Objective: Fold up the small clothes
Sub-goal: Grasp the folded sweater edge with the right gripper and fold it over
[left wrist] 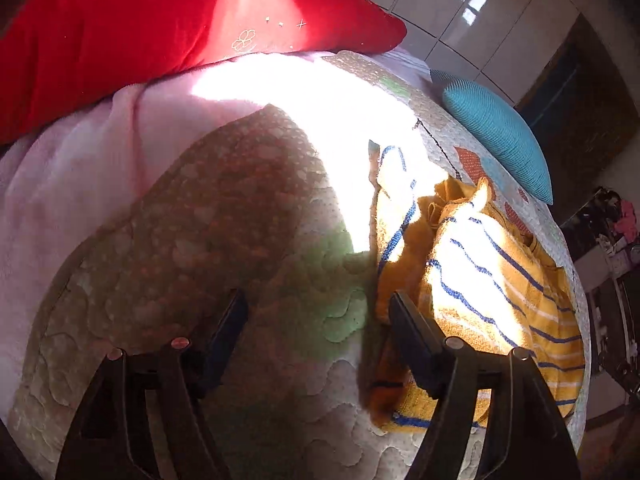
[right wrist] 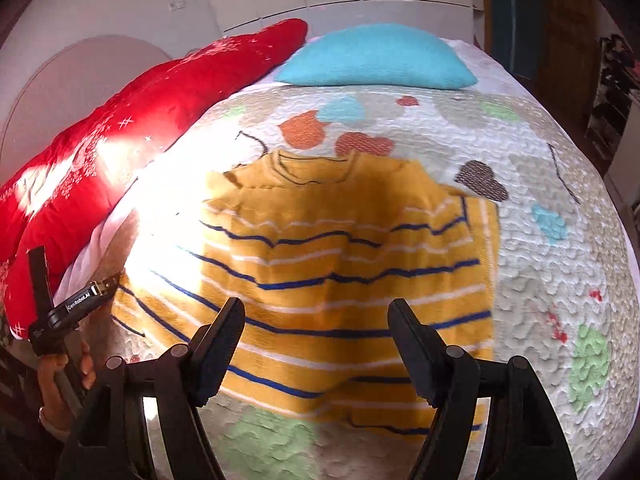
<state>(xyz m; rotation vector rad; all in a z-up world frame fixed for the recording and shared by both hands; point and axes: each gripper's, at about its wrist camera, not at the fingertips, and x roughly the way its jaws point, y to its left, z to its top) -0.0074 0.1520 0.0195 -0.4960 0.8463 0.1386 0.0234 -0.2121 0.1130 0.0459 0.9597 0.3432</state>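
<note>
A small yellow garment with blue and white stripes [right wrist: 340,264] lies spread on the quilted bed cover, collar away from me. In the left wrist view it [left wrist: 480,280] lies bunched to the right. My left gripper [left wrist: 318,308] is open and empty over the quilt, its right finger at the garment's left edge. It also shows in the right wrist view [right wrist: 76,308] at the garment's left side, held by a hand. My right gripper [right wrist: 316,316] is open and empty above the garment's lower part.
A red embroidered pillow [right wrist: 120,136] lies along the left of the bed. A teal cushion [right wrist: 376,56] lies at the far end. A pink blanket [left wrist: 80,168] lies under the patterned quilt [right wrist: 560,240]. White cabinets and dark furniture stand beyond the bed.
</note>
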